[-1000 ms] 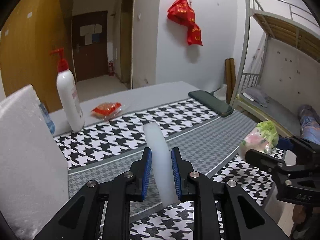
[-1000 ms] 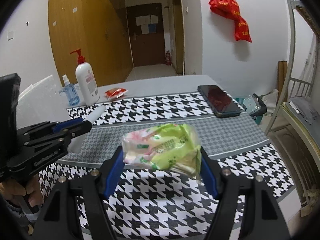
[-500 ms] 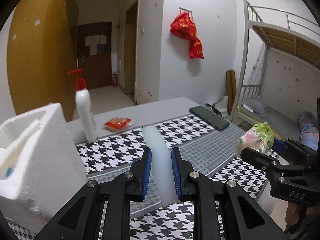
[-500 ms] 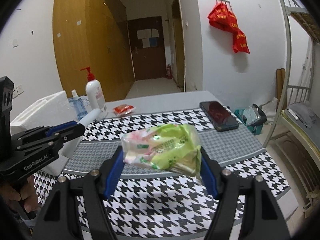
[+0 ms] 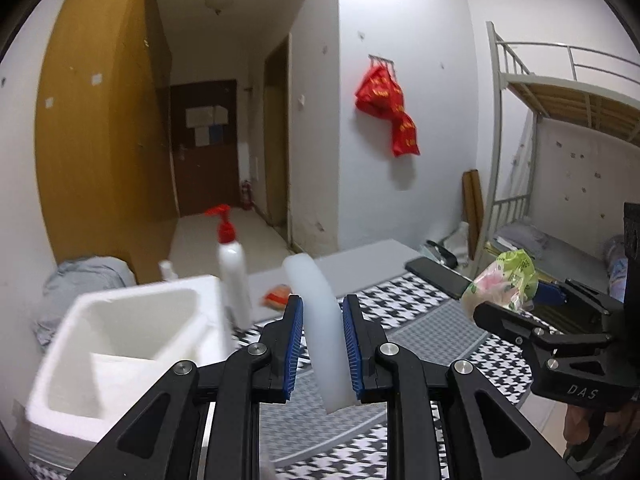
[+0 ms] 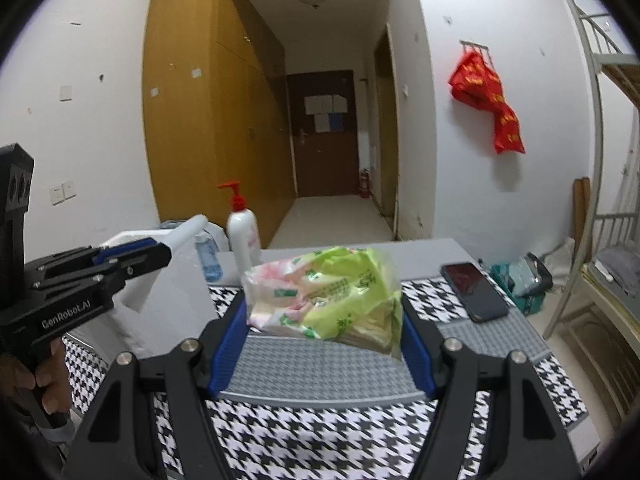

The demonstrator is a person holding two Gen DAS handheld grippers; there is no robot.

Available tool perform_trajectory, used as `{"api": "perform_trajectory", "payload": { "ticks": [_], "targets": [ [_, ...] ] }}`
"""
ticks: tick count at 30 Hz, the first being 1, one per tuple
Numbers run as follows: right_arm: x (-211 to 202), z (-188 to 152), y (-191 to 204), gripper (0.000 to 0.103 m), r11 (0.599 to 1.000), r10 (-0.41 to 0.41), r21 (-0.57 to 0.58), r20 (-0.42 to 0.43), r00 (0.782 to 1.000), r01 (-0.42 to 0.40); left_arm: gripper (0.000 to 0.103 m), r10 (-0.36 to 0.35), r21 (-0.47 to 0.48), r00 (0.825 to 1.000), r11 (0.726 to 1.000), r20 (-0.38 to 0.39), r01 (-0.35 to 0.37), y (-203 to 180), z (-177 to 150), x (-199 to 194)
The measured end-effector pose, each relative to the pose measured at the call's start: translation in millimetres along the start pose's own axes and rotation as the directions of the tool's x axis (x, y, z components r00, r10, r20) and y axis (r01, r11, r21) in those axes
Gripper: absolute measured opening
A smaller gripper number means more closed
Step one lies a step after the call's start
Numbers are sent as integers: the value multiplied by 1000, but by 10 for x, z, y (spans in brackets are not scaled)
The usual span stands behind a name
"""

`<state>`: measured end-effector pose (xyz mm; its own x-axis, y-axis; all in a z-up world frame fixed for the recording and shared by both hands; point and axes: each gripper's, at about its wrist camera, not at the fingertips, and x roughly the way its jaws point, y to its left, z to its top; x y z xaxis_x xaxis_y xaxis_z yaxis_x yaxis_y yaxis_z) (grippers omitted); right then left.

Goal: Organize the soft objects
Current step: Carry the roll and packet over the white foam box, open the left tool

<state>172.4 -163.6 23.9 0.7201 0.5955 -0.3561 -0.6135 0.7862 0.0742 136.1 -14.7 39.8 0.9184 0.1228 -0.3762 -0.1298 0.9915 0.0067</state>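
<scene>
My left gripper [image 5: 322, 344] is shut on a white foam strip [image 5: 320, 320] that stands up between its blue pads, held above the table. The same gripper [image 6: 152, 250] shows at the left of the right wrist view, the foam strip [image 6: 188, 230] sticking out past it. My right gripper [image 6: 324, 344] is shut on a green and pink tissue pack [image 6: 328, 292], lifted over the houndstooth cloth [image 6: 320, 440]. That gripper [image 5: 516, 304] and the tissue pack [image 5: 504, 280] appear at the right of the left wrist view. A white foam box [image 5: 120, 344] with an open top stands at the lower left.
A pump bottle [image 5: 232, 272] with a red top and a small blue bottle [image 6: 208, 256] stand behind the foam box. A red snack packet [image 5: 276, 294] and a black phone [image 6: 474, 290] lie on the table. A bunk bed [image 5: 560, 160] stands to the right.
Both grippers have risen with their loads still held. The foam box's open top has come into the left wrist view, and the table sits lower in both views.
</scene>
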Motion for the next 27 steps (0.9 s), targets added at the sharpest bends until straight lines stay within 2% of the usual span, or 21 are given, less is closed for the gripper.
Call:
{"api": "perform_trajectory", "payload": {
  "ticks": [12,19,27],
  "targets": [
    [90,186,442,74,995,99,-37,38,994,-98,22,155,-42,987,987,41,-154,519,39,-272],
    [147,233,638,74,986,156,-58,37,987,-153,22,204,-65,978,977,34,-202,747,5,-342],
    [200,281,828,74,976,200,-93,35,979,-196,22,224,-77,975,972,-1,-224,891,-56,-265]
  ]
}}
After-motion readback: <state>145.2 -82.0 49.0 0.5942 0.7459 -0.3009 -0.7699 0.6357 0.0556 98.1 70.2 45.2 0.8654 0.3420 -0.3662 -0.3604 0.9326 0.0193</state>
